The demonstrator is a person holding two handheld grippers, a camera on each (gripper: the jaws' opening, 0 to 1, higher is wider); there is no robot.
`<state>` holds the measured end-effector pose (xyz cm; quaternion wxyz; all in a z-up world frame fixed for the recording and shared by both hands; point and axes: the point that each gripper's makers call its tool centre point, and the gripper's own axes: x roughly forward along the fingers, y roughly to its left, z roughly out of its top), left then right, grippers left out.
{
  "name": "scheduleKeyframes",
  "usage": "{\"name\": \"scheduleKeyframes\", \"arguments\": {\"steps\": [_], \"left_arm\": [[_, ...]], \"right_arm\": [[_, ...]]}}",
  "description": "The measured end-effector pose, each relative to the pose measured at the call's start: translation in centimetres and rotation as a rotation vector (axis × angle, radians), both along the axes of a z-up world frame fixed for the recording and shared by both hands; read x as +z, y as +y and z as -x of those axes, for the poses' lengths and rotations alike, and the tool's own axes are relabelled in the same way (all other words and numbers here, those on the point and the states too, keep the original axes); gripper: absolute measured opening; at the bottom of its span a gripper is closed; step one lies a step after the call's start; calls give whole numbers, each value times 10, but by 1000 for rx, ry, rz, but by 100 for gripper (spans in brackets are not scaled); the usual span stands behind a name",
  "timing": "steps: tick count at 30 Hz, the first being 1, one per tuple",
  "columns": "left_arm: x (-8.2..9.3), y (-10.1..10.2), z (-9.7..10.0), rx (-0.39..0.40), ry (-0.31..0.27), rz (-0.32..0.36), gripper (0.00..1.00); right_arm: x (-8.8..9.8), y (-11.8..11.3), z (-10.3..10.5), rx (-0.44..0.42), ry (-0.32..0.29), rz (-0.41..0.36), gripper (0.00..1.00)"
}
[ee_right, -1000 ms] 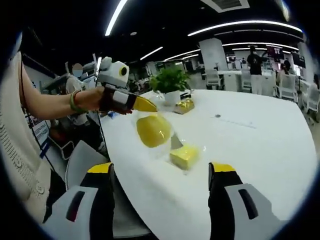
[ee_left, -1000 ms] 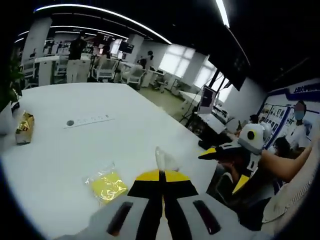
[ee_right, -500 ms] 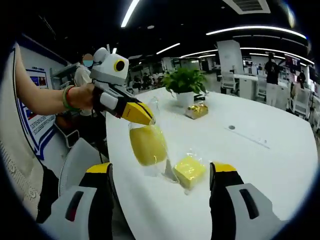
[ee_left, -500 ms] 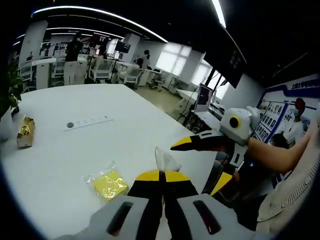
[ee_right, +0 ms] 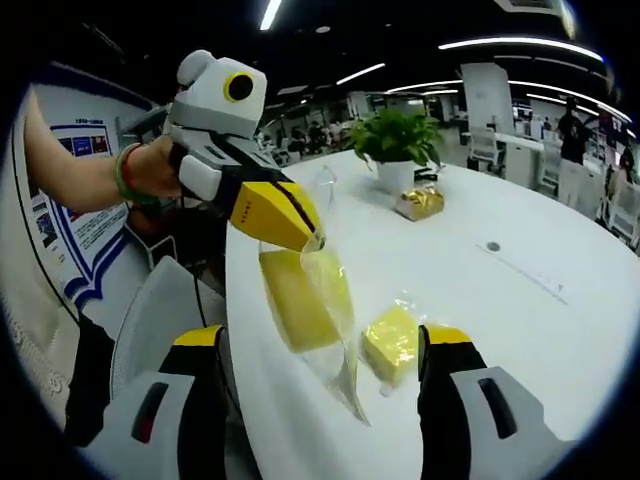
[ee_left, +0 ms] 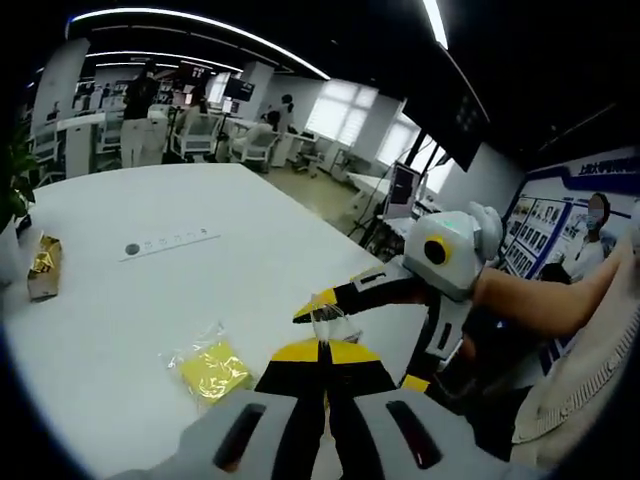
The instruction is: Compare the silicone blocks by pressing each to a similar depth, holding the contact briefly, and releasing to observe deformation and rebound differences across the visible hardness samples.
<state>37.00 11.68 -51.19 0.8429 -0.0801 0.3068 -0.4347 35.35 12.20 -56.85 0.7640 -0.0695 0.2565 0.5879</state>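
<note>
White worktop (ee_right: 520, 290) carries one bagged block (ee_right: 392, 342). Left gripper (ee_right: 310, 240) fingers pinch a second bag (ee_right: 300, 300) aloft, probably for repositioning; right gripper (ee_right: 320, 375) fingers spread wide, empty.

Bright ceiling strips (ee_left: 200, 25), sharp centre, fisheye-warped edges.

Two yellow silicone blocks are here, each one inside a clear plastic bag. The first block (ee_right: 298, 300) is flat and rectangular, and it hangs in the air above the near edge of the white table (ee_right: 520, 300). Its bag is pinched at the top, so the block hangs a little tilted and the loose plastic trails down under it. The top of this bag (ee_left: 330, 318) is crumpled and clear. The second block (ee_right: 392, 342) is smaller and lies flat on the table in its wrinkled bag, just right of the hanging one.
</note>
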Motion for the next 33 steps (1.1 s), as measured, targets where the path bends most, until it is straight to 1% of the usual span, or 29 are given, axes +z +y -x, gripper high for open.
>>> {"name": "scheduleKeyframes", "arguments": {"steps": [4, 12, 16, 18, 19, 21, 24, 26, 27, 28, 30, 33], "left_arm": [[1, -1, -1, -4, 5, 4, 0], [1, -6, -3, -23, 12, 2, 0], [1, -9, -3, -35, 16, 6, 0], [2, -12, 0, -58, 13, 13, 0], [4, -14, 3, -82, 12, 24, 0], [4, -16, 5, -99, 10, 23, 0], [4, -17, 7, -112, 8, 20, 0], [4, -18, 7, -111, 8, 20, 0], [3, -19, 8, -117, 16, 21, 0], [3, -19, 7, -118, 10, 18, 0], [3, -20, 9, -124, 11, 16, 0], [2, -21, 10, -130, 9, 15, 0]], "right_arm": [[-6, 9, -1, 23, 15, 10, 72], [-7, 23, -2, 56, 20, -4, 65], [-8, 25, -4, 69, 16, -8, 55], [-11, 25, -4, 74, 17, 1, 52], [-11, 25, -4, 76, 19, 2, 49], [-11, 23, -4, 77, 17, 0, 44], [-11, 22, -1, 86, 18, -7, 41], [-11, 23, 3, 97, 25, -12, 33], [-11, 23, 1, 86, 11, -11, 33], [-12, 23, 2, 91, 4, -8, 32], [-12, 22, 4, 99, 3, -3, 30], [-14, 20, 4, 79, 5, 29, 26]]}}
